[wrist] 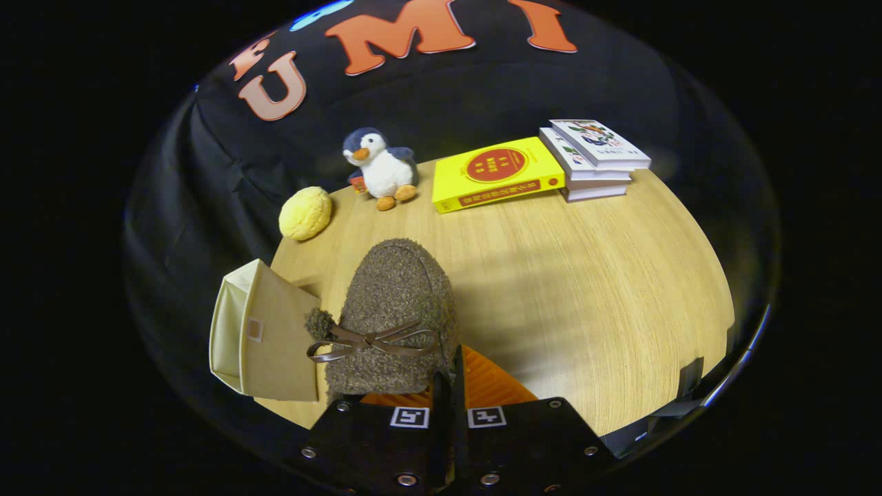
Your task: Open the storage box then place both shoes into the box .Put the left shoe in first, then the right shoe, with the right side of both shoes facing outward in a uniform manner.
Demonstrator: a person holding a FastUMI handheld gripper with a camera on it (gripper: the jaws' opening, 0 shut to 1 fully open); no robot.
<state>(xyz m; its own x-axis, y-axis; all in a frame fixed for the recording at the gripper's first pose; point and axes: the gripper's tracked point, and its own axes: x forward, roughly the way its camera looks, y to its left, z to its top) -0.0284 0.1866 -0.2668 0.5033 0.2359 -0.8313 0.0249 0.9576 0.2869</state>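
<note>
Gripper [451, 375] fingers were pressed together, pinching the fuzzy brown shoe [393, 317] at its rim, held above the counter [586, 289] beside the box [265, 334]. Shoe looked light and soft; rim was the sensible grip.

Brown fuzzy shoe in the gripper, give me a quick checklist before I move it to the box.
1. Grip: the gripper fingers meet at the shoe's rim, appears clamped: ok.
2. Shoe clear of the table: cannot tell.
3. Storage box open: looks open on top, beside the shoe: ok.
4. Which shoe, left or right: cannot tell.
5. Box interior free: cannot tell.
6. Penguin and books far beyond: ok.
</note>
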